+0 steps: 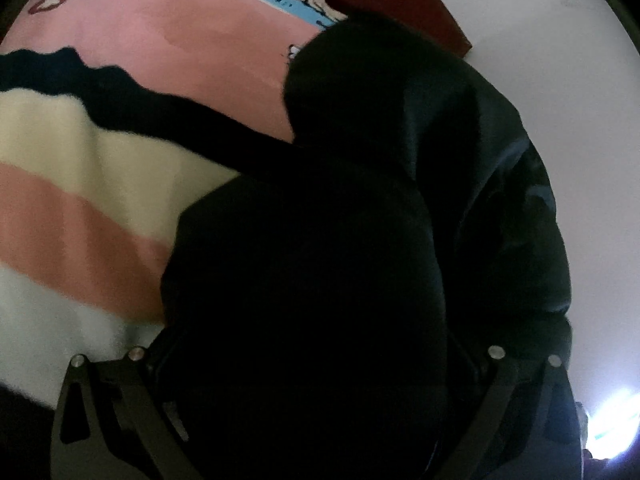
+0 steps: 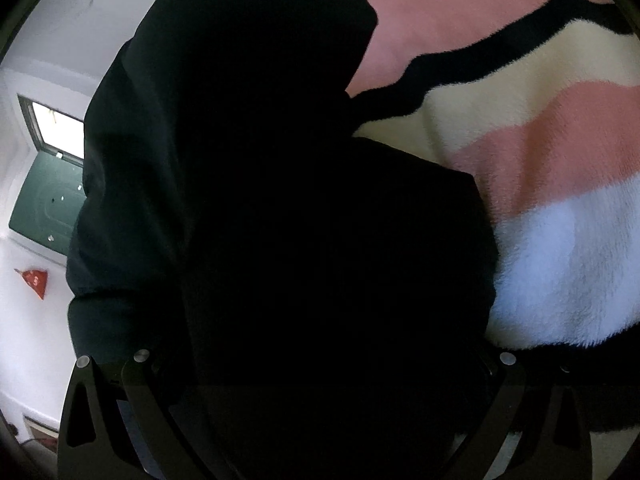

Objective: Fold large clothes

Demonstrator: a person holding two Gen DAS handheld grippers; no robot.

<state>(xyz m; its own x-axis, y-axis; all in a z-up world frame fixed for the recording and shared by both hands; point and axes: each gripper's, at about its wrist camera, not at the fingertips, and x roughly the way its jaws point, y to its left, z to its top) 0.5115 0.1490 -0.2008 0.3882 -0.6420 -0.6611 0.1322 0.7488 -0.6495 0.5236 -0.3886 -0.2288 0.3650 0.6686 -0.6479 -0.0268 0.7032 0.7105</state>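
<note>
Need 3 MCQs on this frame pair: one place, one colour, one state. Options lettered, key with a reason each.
1. In the left wrist view, where is the fluffy striped blanket relative to the dark bulky garment?
A. left
B. right
C. not visible

2. Which stripe colour does the blanket carry?
A. green
B. salmon pink
C. purple

3. What state is the garment in?
A. flat and neatly folded
B. bunched and draped over the gripper fronts
C. on a hanger

Key: 1 A, the stripes fill the left half. 2 B, a pink band runs between cream and white. 3 B, dark folds cover the fingertips in both wrist views.
</note>
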